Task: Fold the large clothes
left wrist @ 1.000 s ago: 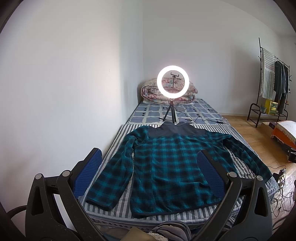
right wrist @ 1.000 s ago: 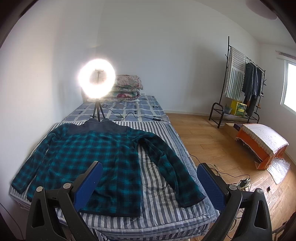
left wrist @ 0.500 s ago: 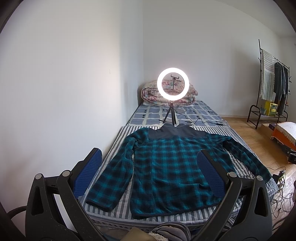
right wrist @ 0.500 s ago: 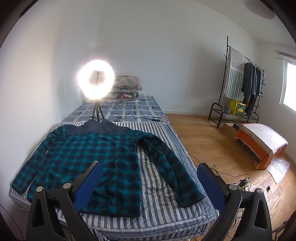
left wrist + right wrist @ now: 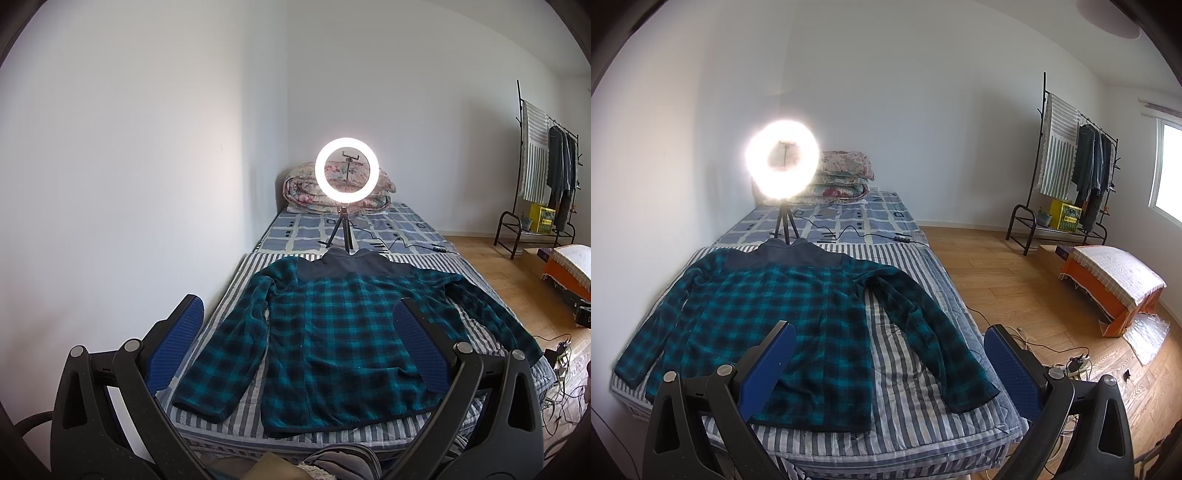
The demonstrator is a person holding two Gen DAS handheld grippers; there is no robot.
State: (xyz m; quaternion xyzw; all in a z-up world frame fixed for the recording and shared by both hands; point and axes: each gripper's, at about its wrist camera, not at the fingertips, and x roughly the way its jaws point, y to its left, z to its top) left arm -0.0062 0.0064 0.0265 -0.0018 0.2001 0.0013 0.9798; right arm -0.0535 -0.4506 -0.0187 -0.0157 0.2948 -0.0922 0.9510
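Jacket: a teal-and-black plaid fleece jacket (image 5: 343, 339) with a plain dark grey yoke and collar, lying flat and unfolded across the lower centre of the left wrist view and the lower left of the right wrist view (image 5: 768, 317).
Sleeves: both spread outward and down; one cuff reaches the lower left of the left wrist view, the other ends near the mattress corner at lower centre of the right wrist view.
Hem: dark edging, close to the near edge of the bed.
Writing: no brand, label or lettering can be read on the jacket or anywhere else.
Bed: a grey-and-white striped mattress cover (image 5: 908, 376) under the jacket; beyond it a blue patterned sheet (image 5: 388, 229).
Left gripper (image 5: 295, 347): blue-padded fingers spread wide, held above the jacket, touching nothing.
Right gripper (image 5: 890, 369): fingers likewise wide apart, empty, over the jacket's right side.
Ring light (image 5: 346, 175): lit, on a small tripod just behind the collar, upper centre.
Folded quilts (image 5: 846, 177): stacked at the far end of the bed.
Clothes rack (image 5: 1067, 166): right side, hung with garments.
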